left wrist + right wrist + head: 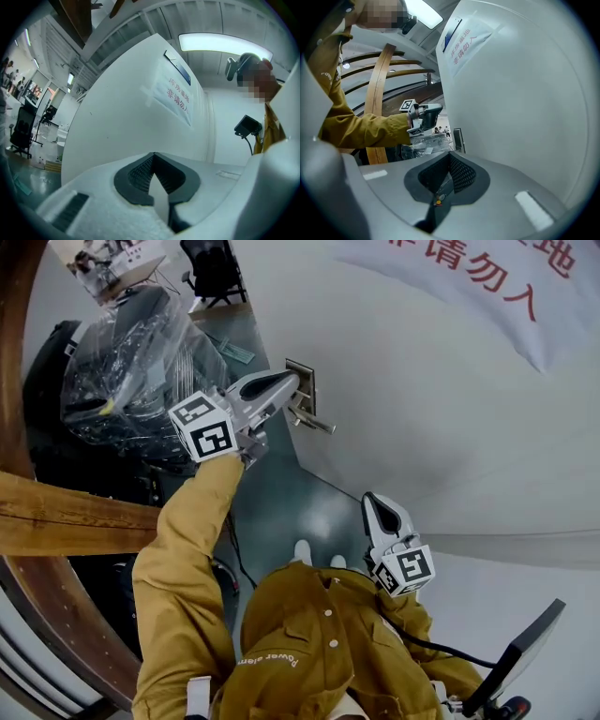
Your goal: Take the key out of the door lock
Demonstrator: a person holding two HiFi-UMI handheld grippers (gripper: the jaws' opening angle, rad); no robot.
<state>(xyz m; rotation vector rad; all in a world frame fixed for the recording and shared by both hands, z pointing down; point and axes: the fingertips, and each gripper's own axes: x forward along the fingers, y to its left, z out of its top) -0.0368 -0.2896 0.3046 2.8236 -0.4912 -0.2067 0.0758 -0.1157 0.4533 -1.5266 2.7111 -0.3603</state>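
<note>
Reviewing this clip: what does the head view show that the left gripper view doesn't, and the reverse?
Head view only: the lock plate and handle, with the left tool at the plate, and the right tool held low, away from the door. Left gripper view only: that tool's jaws together with nothing between them, plus a ceiling light. Both: the white door and its red-lettered sign.

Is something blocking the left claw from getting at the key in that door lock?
Nothing visible does. In the head view the left gripper sits with its tips right at the lock plate, with the lever handle jutting out just below, beside the path rather than across it. The key itself is too small to make out.
</note>
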